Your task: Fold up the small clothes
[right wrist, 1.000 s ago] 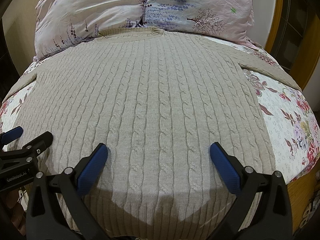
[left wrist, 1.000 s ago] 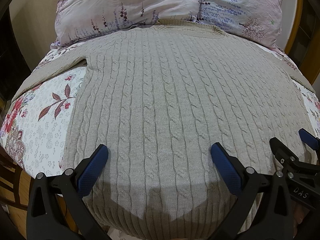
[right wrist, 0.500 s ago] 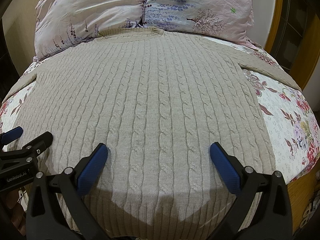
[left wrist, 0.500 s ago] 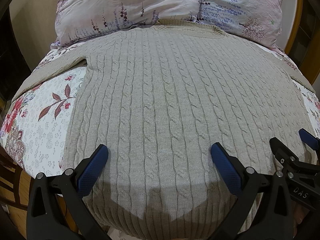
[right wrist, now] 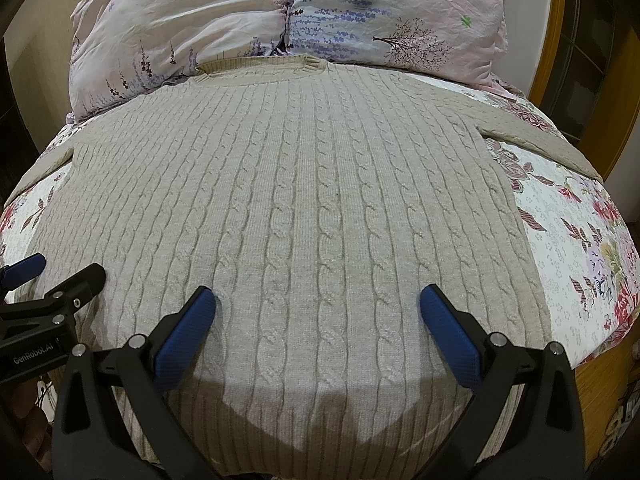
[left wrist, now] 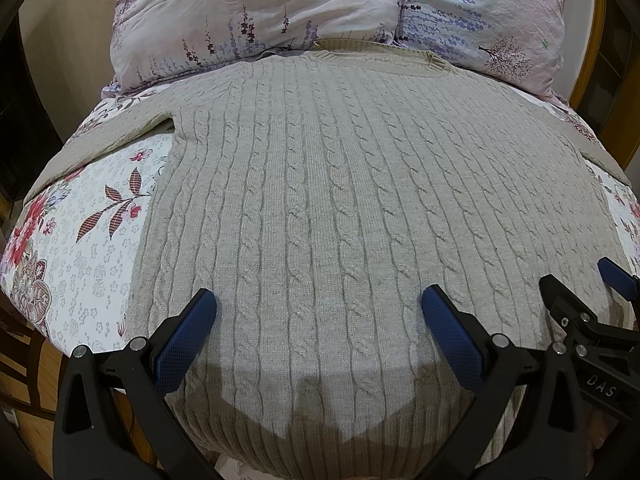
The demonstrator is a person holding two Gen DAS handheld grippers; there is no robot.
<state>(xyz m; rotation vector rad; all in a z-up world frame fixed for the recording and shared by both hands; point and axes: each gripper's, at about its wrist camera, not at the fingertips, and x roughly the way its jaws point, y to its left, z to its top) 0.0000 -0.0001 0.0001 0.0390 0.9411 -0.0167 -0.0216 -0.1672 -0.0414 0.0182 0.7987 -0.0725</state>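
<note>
A beige cable-knit sweater point(left wrist: 328, 184) lies flat on the bed, collar toward the pillows and both sleeves spread to the sides. Its hem hangs nearest me. My left gripper point(left wrist: 318, 304) hovers open over the lower left part of the sweater, blue pads wide apart and holding nothing. My right gripper point(right wrist: 318, 304) hovers open over the lower right part of the sweater point(right wrist: 312, 200). Each gripper shows at the edge of the other's view: the right gripper point(left wrist: 576, 284) and the left gripper point(right wrist: 60, 268).
Two pale floral pillows point(left wrist: 280, 12) rest against the head of the bed. A floral bedsheet point(left wrist: 80, 232) shows on either side of the sweater. A wooden bed frame point(right wrist: 548, 40) stands at the far right, with wooden floor point(right wrist: 600, 380) beside the bed.
</note>
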